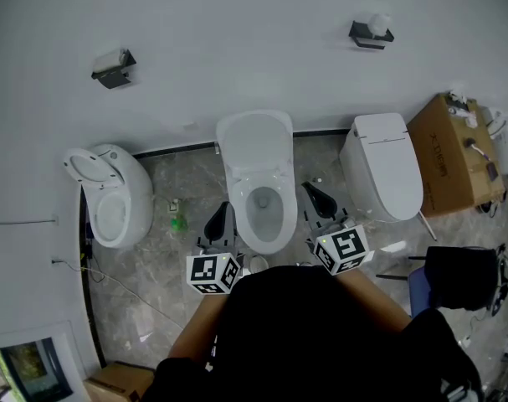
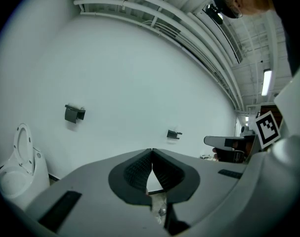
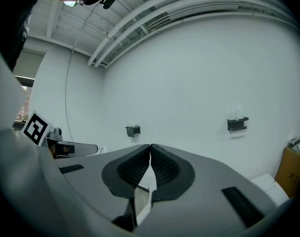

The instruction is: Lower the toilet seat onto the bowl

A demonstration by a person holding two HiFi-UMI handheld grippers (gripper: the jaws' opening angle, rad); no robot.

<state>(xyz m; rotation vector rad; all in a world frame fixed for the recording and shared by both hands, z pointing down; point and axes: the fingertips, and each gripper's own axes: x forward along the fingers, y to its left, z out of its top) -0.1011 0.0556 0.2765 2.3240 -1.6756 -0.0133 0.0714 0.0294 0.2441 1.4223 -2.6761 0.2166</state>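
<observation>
Toilet seat (image 1: 247, 224) plain in head view only; left gripper (image 2: 152, 153), right gripper (image 3: 150, 147) fingers closed.

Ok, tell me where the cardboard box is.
Head view, far right: the cardboard box sits just right of the closed toilet, at the picture's edge.

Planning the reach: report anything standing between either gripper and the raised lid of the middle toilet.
Nothing visible does. The left gripper and right gripper, both shut, flank the bowl in front of the raised lid; the green item stands on the floor further left, out of the way.
</observation>
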